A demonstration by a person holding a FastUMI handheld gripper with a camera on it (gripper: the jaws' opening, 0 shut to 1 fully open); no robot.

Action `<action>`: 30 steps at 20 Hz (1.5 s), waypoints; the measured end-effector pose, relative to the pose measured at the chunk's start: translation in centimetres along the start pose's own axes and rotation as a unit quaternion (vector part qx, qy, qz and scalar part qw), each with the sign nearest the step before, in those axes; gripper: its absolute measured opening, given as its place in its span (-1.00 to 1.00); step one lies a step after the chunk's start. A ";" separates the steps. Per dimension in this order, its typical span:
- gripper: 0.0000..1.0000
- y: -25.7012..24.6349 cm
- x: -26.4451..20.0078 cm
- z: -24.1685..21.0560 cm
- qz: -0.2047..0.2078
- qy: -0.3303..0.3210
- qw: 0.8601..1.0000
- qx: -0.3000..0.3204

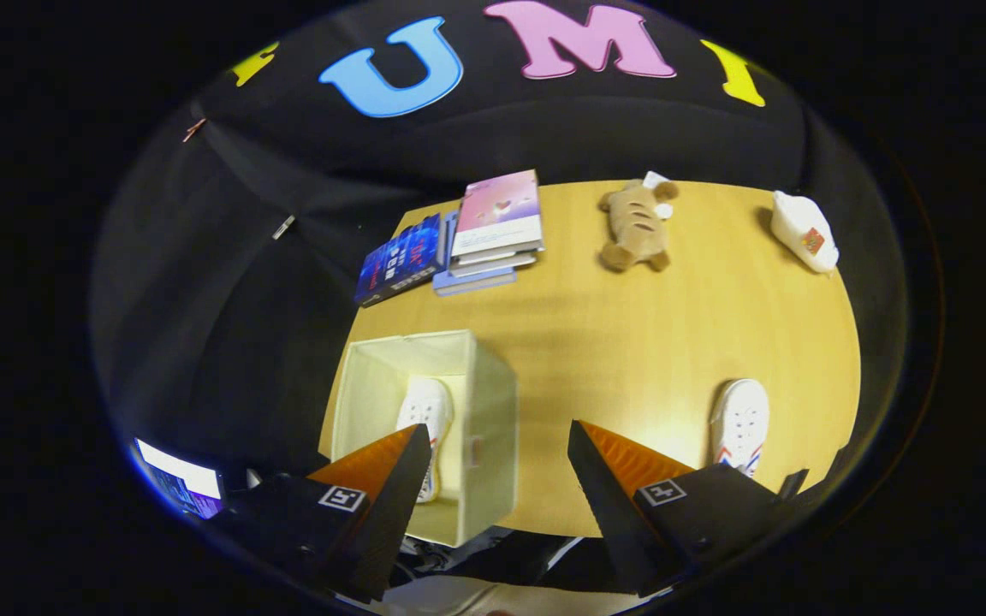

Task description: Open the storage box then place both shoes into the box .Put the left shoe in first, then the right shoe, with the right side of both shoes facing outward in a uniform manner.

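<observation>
An open cream fabric storage box (484, 402) stands on the wooden table, under and just beyond my left finger. One white shoe (424, 415) lies inside the box, its heel end hidden behind that finger. The second white shoe (741, 423), with red and blue side stripes, rests on the table to the right of my right finger. My gripper (500, 432) hovers well above the table, open, with nothing between its fingers; bare tabletop and the box's right wall show in the gap.
At the table's far side lie a stack of books (493, 231), a dark blue book (400, 258), a brown plush toy (637, 224) and a white pouch (804, 231). A lit screen (181, 479) glows low left, off the table (656, 334).
</observation>
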State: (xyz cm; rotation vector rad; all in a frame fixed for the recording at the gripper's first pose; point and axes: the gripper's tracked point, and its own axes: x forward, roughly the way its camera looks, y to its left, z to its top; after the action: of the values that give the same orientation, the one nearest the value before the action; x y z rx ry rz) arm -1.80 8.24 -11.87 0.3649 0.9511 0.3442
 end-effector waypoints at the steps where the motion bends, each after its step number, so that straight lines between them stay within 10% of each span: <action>1: 0.97 -2.2 -0.6 0.0 -0.012 -0.004 1.000 0.004; 15: 0.88 -30.0 0.9 -10.2 -0.180 0.107 0.975 0.078; 30: 0.73 -33.2 5.5 -12.7 -0.134 0.176 0.973 0.073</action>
State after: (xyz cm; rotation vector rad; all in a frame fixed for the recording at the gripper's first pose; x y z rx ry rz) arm -5.36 -16.86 -37.36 0.3095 1.3621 0.0909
